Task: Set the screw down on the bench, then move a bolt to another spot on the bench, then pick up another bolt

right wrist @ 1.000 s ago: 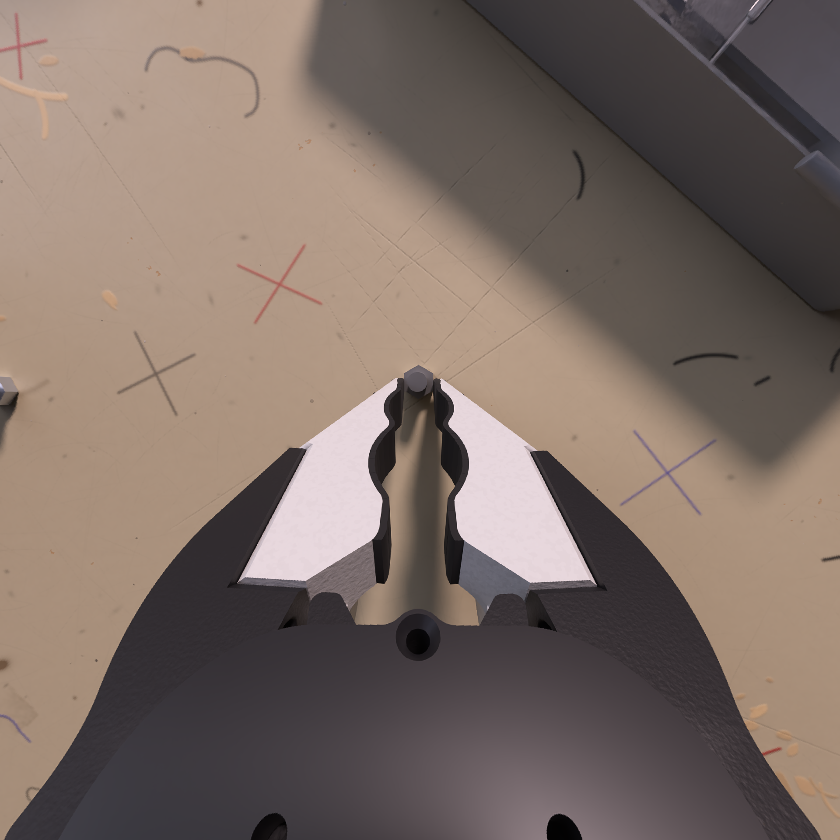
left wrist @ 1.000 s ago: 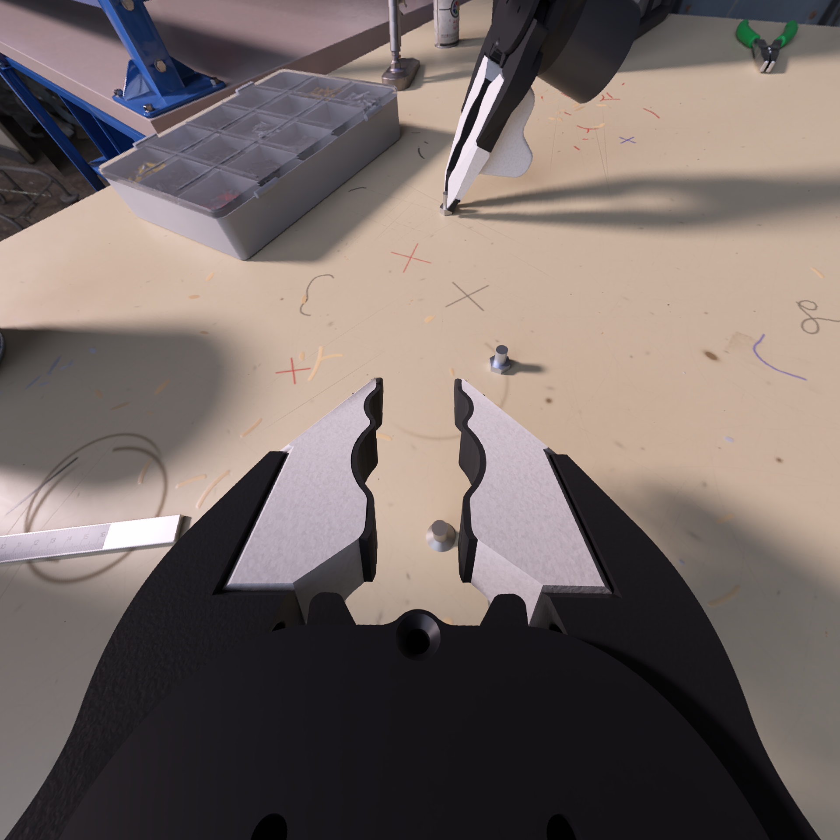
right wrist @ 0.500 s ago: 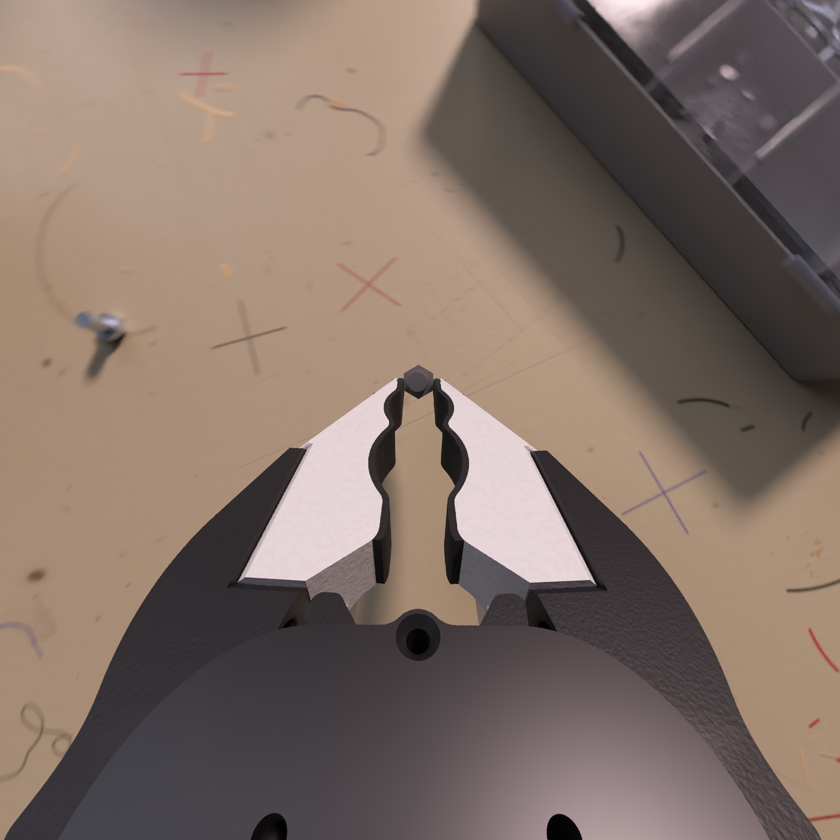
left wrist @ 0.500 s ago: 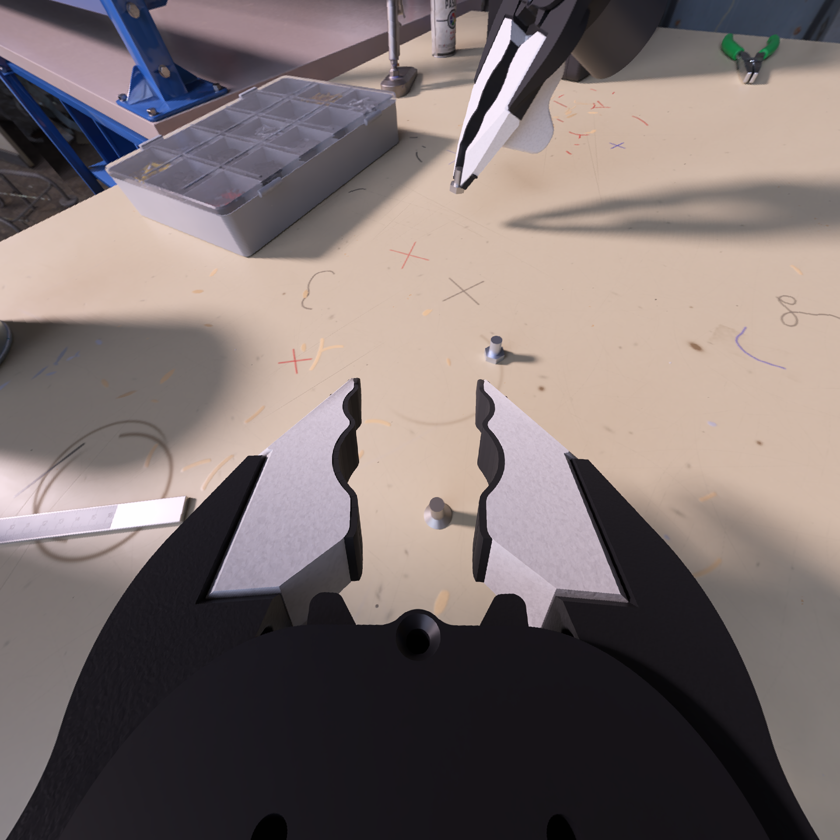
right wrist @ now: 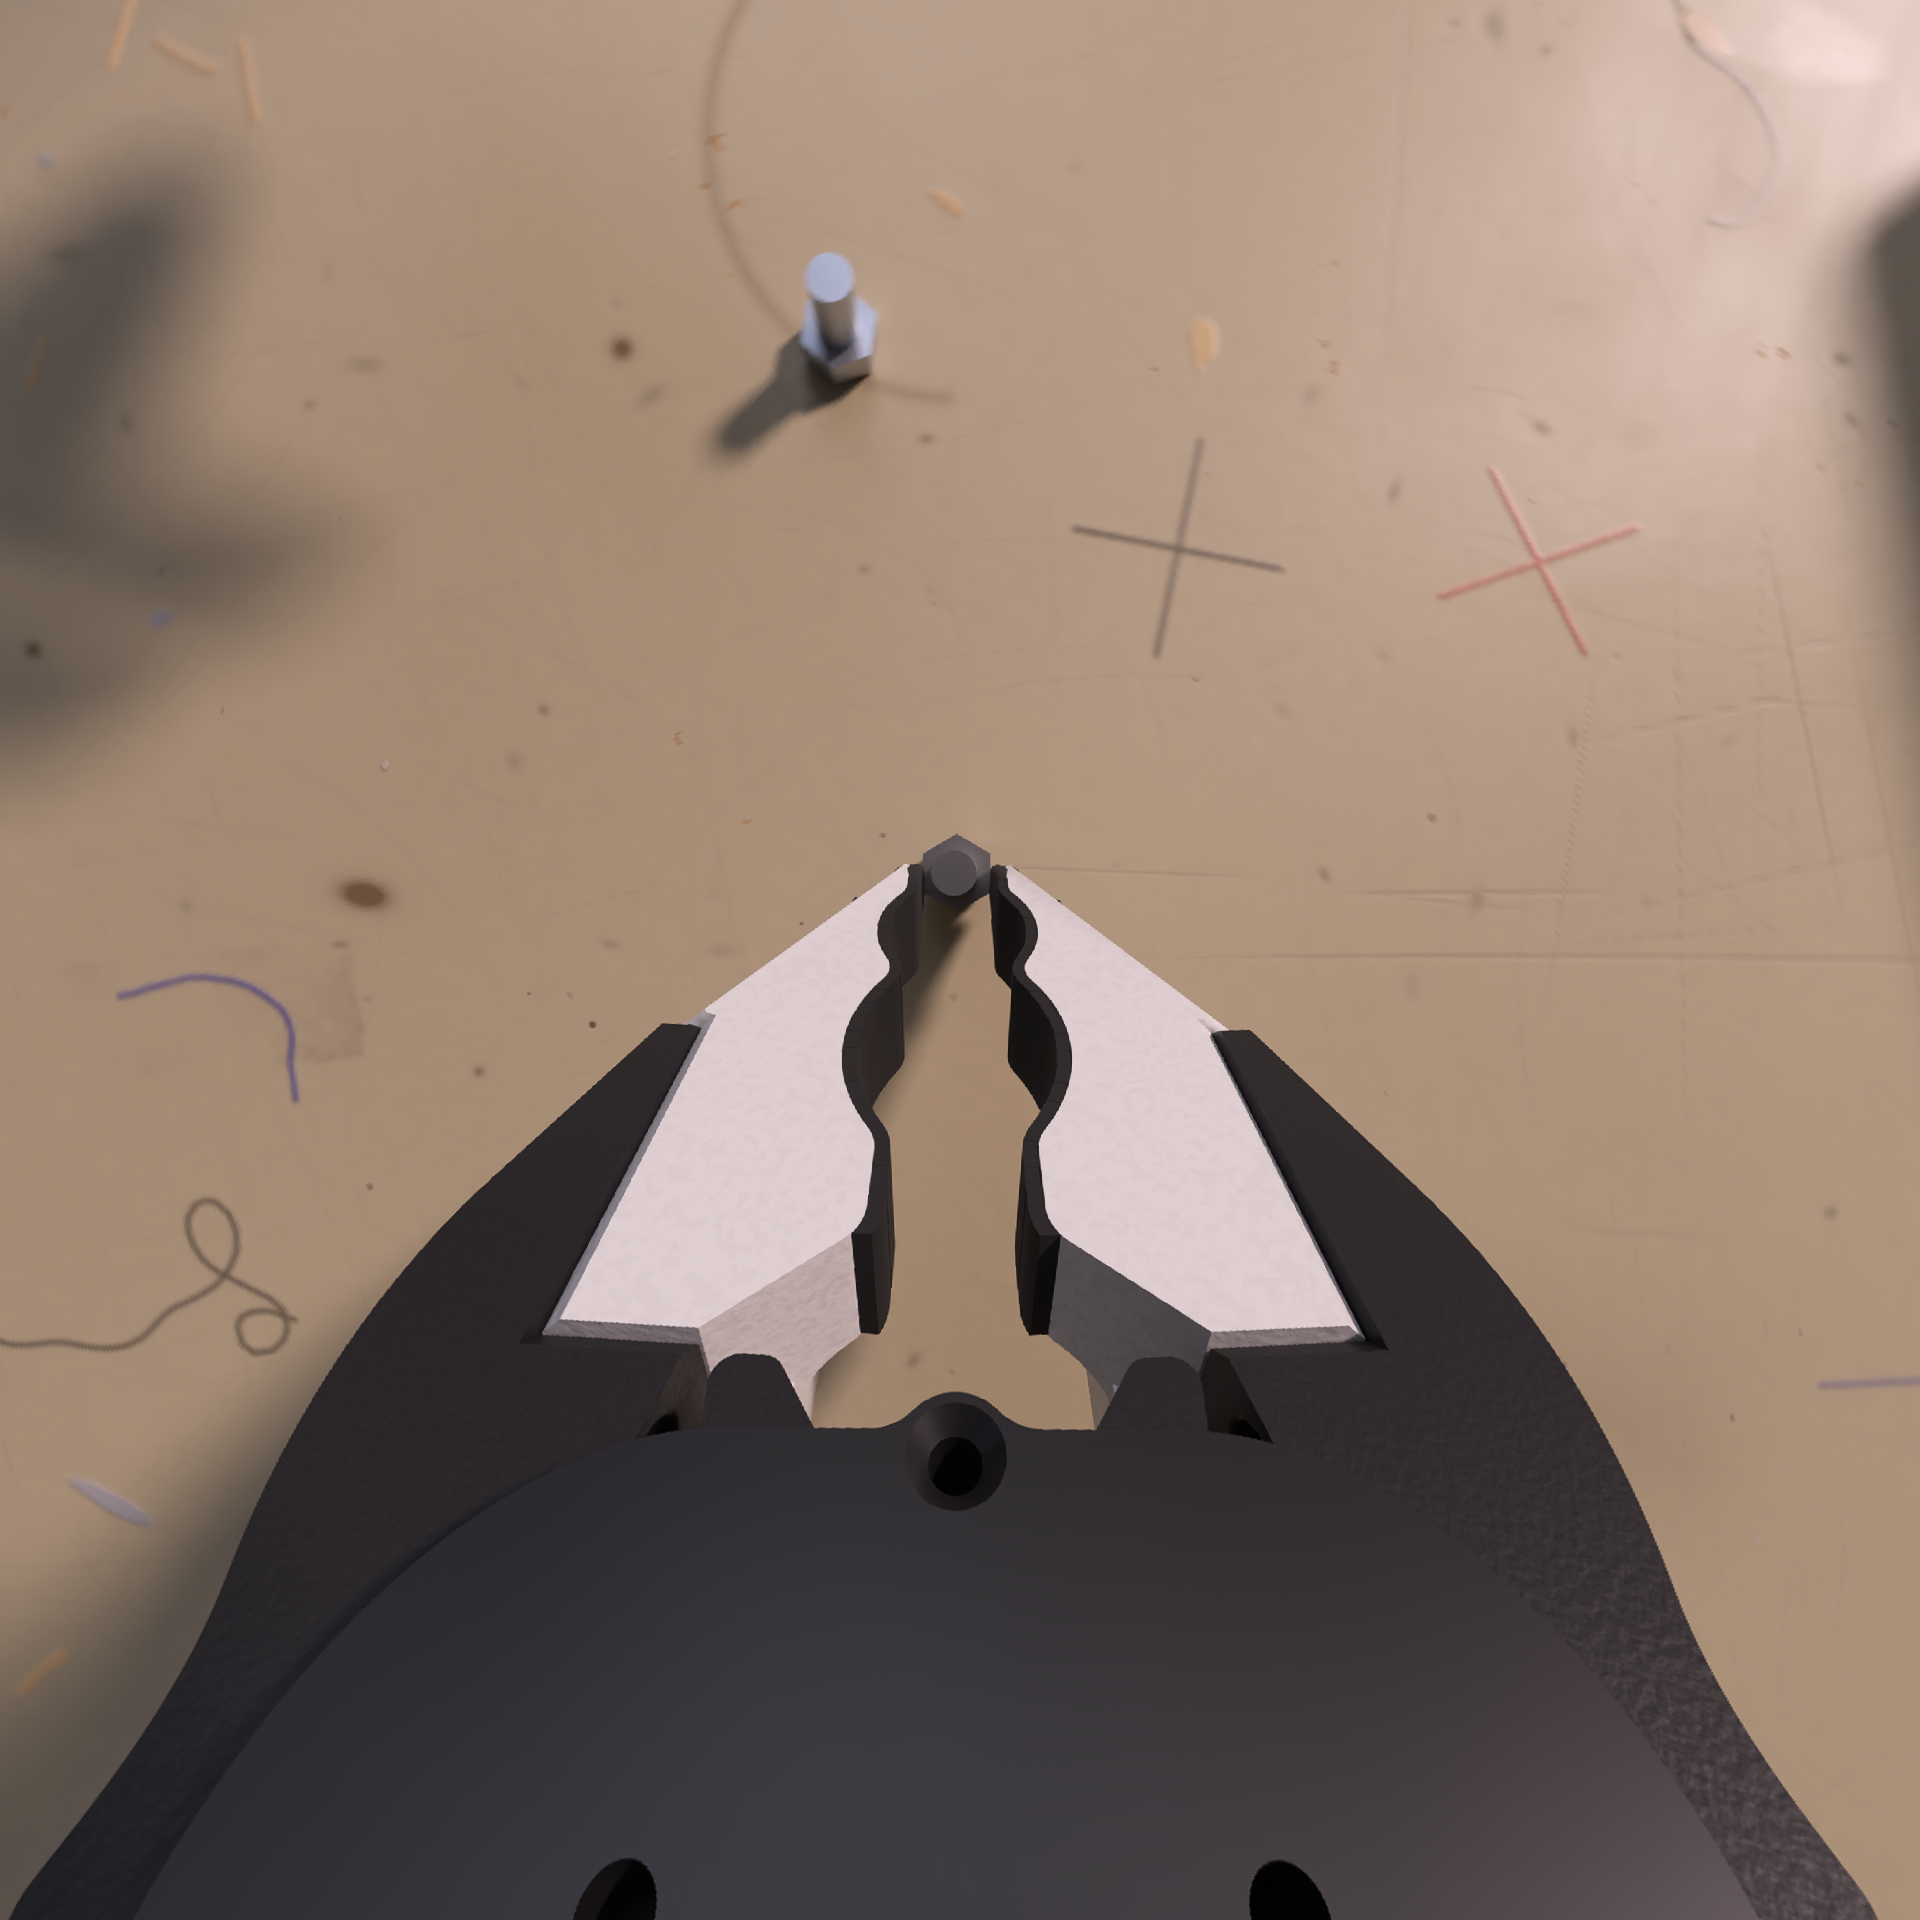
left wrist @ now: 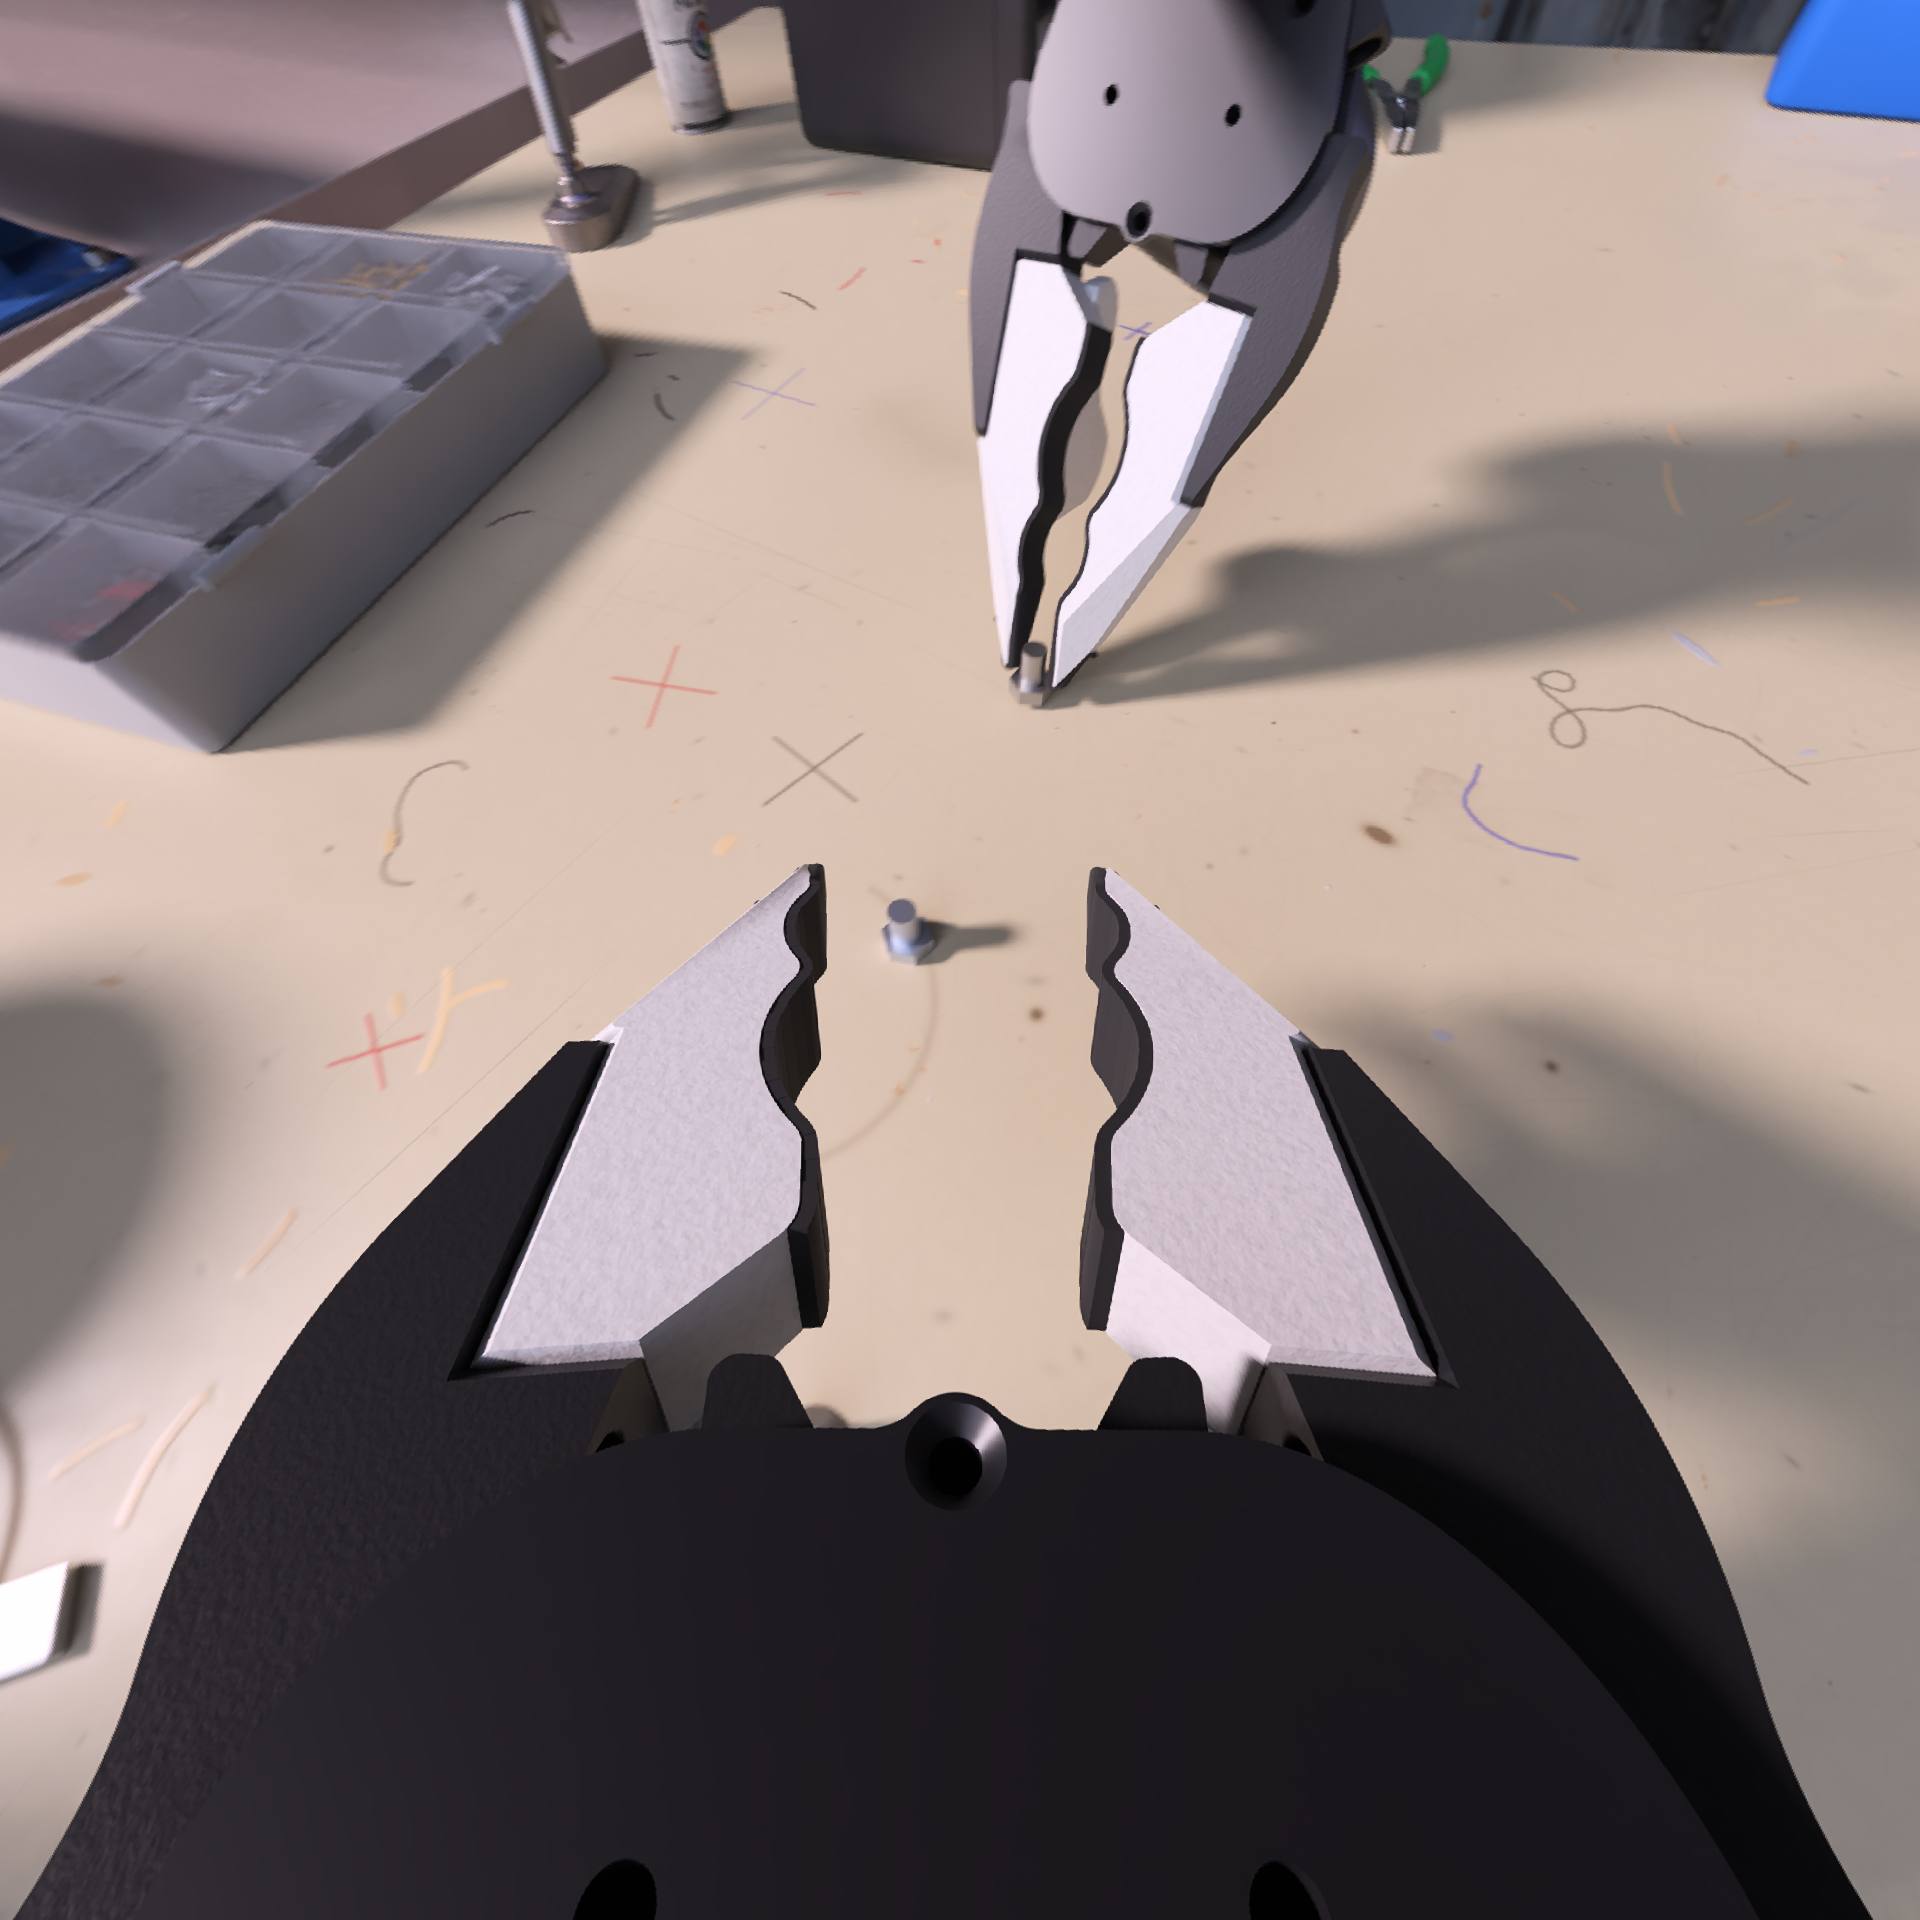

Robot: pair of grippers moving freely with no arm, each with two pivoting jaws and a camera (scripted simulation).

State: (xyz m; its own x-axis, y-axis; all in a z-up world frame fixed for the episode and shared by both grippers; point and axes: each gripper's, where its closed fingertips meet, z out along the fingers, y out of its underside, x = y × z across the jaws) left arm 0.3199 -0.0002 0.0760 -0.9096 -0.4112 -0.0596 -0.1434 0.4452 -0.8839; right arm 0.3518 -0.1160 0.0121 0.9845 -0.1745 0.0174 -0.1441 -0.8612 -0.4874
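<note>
Two bolts: one (right wrist: 954, 869) pinched by right hand-held gripper (right wrist: 954, 883); other (left wrist: 906, 933) free; left hand-held gripper (left wrist: 956, 883) spread.

The desk (left wrist: 1351, 935) is beige, marked with red, grey and violet crosses and squiggles. Both grippers have black bodies and white fingers (left wrist: 665, 1143) with dark inner edges. The bolts (left wrist: 906, 933) are silver-grey. The organiser box (left wrist: 312, 582) is grey with a clear lid. The pliers (left wrist: 1403, 88) have green handles.
</note>
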